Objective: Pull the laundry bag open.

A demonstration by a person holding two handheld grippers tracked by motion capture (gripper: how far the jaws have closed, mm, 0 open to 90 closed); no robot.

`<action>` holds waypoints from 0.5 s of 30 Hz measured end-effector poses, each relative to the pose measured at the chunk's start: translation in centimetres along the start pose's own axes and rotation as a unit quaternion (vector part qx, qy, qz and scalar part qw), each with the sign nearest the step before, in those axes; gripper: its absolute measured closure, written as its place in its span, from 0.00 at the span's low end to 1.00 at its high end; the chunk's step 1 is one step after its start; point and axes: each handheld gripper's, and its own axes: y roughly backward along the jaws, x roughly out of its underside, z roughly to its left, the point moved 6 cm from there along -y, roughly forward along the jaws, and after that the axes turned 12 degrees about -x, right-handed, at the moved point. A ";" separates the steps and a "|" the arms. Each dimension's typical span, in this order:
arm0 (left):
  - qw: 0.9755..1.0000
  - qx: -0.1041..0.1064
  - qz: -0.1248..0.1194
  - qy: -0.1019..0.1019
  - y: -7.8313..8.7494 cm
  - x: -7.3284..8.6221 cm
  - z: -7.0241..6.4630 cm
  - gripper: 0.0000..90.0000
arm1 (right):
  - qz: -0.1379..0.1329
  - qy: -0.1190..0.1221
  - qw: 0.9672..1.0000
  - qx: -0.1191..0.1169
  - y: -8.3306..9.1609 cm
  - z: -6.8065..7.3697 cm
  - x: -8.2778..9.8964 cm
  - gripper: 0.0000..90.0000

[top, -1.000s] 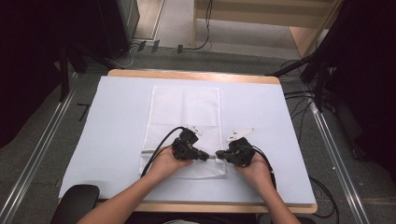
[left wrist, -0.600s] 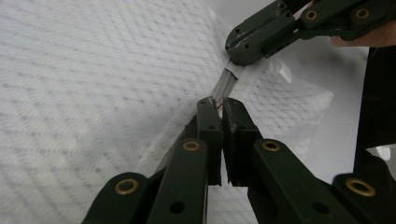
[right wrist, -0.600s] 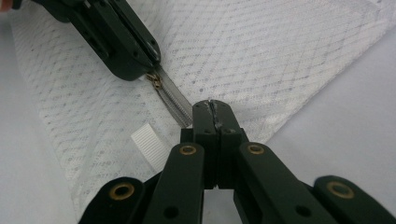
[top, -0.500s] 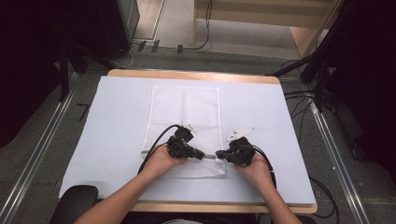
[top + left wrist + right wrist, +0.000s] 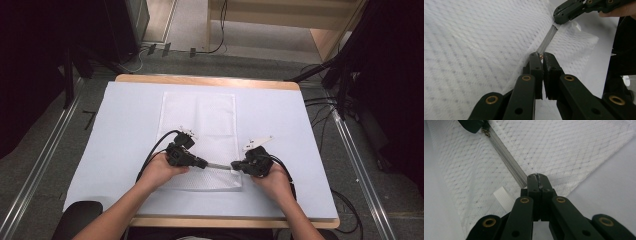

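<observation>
Partway through the zip, I reckon.
My left gripper (image 5: 541, 56) is clamped on the slider (image 5: 540, 56), right gripper (image 5: 537, 178) pinching the bag's (image 5: 200, 120) zipper (image 5: 506, 157) end; most teeth look still unrun.

In the high view we cannot make out how the left tongs (image 5: 204, 163) and the right tongs (image 5: 235, 165) meet the zipper (image 5: 218, 166) of the white mesh bag (image 5: 200, 125), since the tips and the slider are too small there and the hands cover the bag's near edge. In the left gripper view the bag's weave is blurred toward the lower left, the closed tips hide the zipper pull, and the picture's edges cut off the bag. In the right gripper view we see the shut tips covering the zipper's end, so what they pinch stays hidden, and the small white ribbed tab (image 5: 503, 197) runs under the tongs' arm.
</observation>
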 end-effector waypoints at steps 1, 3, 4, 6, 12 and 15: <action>1.000 -0.002 0.002 -0.001 0.1 0.1 0.1 0.98 | 0.000 0.000 1.000 -0.001 0.0 0.0 0.0 1.00; 1.000 0.001 0.006 0.000 0.3 0.2 0.3 0.98 | -0.001 -0.002 1.000 -0.001 0.0 0.0 0.0 1.00; 1.000 -0.001 0.008 0.004 0.5 0.3 0.5 0.98 | -0.001 -0.002 1.000 -0.001 0.0 0.0 0.0 1.00; 1.000 -0.004 0.005 0.005 1.1 0.5 0.8 0.98 | -0.001 -0.001 1.000 0.000 0.0 0.0 0.0 1.00; 1.000 -0.005 -0.002 0.014 2.6 1.3 1.8 0.98 | -0.003 -0.003 1.000 0.001 0.0 0.0 0.1 1.00; 1.000 -0.008 0.000 0.018 3.1 1.9 2.5 0.98 | -0.004 -0.002 1.000 0.001 0.0 0.1 0.1 1.00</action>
